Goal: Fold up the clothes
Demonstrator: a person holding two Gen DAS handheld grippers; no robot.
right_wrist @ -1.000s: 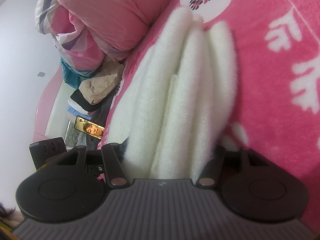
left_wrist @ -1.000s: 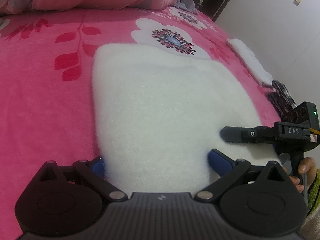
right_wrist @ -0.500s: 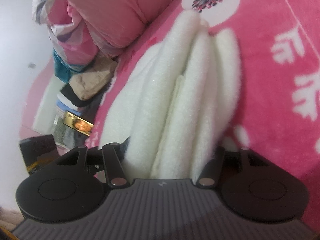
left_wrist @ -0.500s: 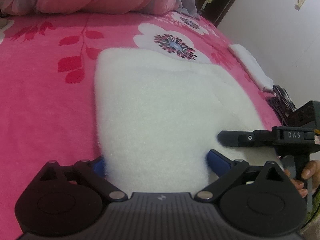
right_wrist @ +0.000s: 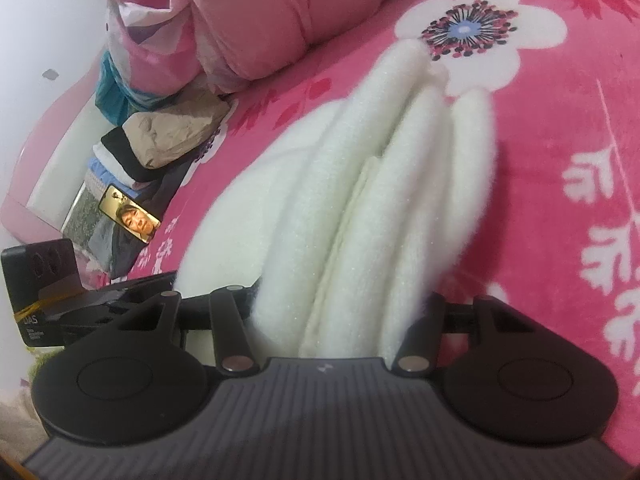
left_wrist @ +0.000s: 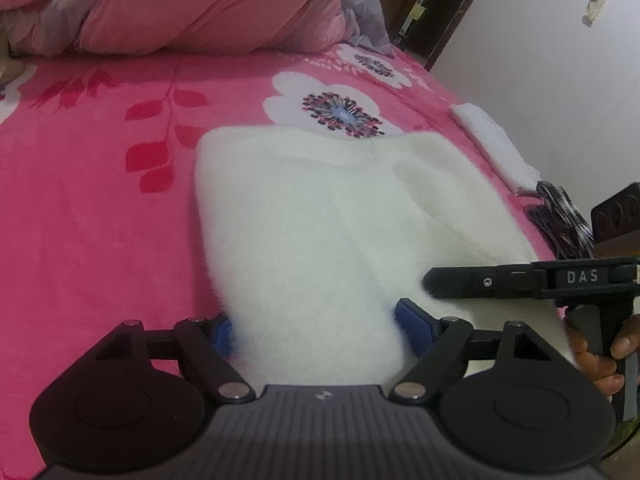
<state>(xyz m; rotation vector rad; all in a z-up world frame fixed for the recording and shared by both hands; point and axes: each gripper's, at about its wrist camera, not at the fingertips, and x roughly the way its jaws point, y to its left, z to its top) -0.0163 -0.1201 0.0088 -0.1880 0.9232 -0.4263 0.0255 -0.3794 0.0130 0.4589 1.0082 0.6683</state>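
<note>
- Risk: the thick stack could slip or fan apart. The right gripper [right_wrist: 340,308] bites several plush layers at once, so an inner layer may slide free.
- The left gripper [left_wrist: 316,330] has its blue pads clamped on the near edge.
- The white fleece garment [left_wrist: 340,216] lies mid-frame on the pink bed [left_wrist: 100,184], folded into a fluffy, thick block.
</note>
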